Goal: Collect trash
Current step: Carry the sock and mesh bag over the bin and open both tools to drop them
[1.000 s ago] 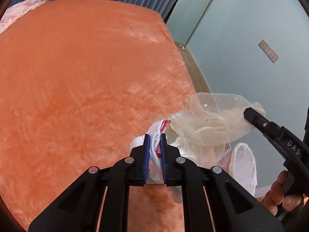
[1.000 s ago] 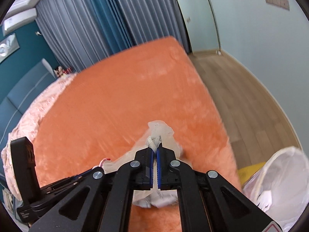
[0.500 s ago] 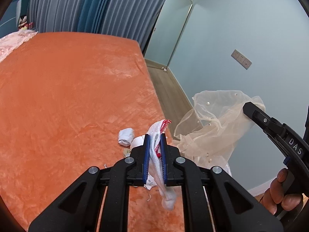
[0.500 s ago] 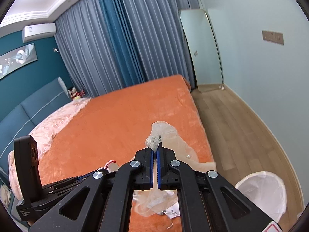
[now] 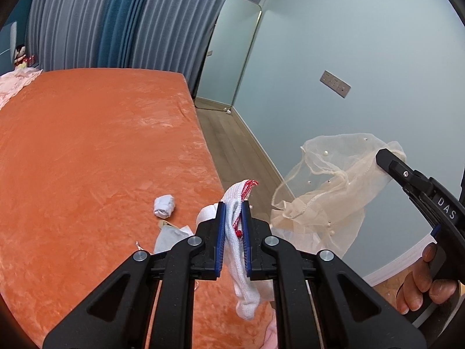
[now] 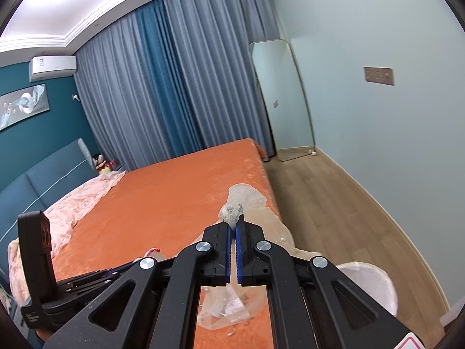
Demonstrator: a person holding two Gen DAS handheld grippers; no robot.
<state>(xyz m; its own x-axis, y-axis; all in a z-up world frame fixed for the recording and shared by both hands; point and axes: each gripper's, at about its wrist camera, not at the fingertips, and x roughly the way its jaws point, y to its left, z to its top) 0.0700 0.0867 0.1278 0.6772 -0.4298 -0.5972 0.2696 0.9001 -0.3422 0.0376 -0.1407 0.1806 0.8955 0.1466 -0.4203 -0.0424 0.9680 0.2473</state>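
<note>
My left gripper (image 5: 233, 203) is shut on a white knitted sock with red trim (image 5: 237, 224), which hangs below the jaws above the orange bed (image 5: 87, 151). My right gripper (image 6: 233, 224) is shut on a sheer beige mesh fabric with pearls (image 6: 247, 197), which also shows in the left wrist view (image 5: 328, 192), held in the air off the bed's right edge. A white balled sock (image 5: 164, 205) and a grey scrap (image 5: 170, 237) lie on the bed near its edge. A bin lined with a white bag (image 6: 369, 282) stands on the floor to the right.
A pink quilt (image 6: 72, 200) lies at the head of the bed. A tall mirror (image 6: 283, 99) leans on the far wall beside the curtains (image 6: 174, 87). Wooden floor (image 6: 334, 203) runs along the bed's right side.
Both grippers have risen well above the bed, lifting the sock and the mesh fabric with them. The balled sock and grey scrap beneath have come into view.
</note>
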